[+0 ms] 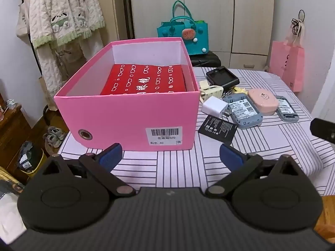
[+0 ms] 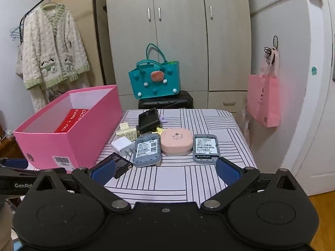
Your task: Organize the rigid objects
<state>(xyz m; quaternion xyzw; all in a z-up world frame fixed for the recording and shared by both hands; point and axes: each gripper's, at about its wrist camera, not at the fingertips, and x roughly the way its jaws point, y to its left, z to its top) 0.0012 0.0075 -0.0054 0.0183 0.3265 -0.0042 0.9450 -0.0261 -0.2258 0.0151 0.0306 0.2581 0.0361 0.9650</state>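
A: Where do the loose things lie from each tool?

B: In the right wrist view the right tool [image 2: 165, 170] hangs with its jaws spread wide and nothing between them. The cluster sits just ahead at twelve o'clock on the striped counter [image 2: 178, 179]: black battery [image 2: 120, 164] at ten o'clock near its left finger, blue-grey device [image 2: 147, 151] at eleven, pink case [image 2: 176, 144] at twelve, second grey device [image 2: 205, 148] at one.

A: And the left?

B: The left tool [image 1: 170, 155] is just as wide open and empty, facing the pink box [image 1: 129, 123] at twelve o'clock; the cluster lies off at two.

A: So the right hand is nearer?

B: I judge so. The battery's long axis runs slantwise, eight to two, so the jaws would want turning across it; the box waits at nine to ten o'clock
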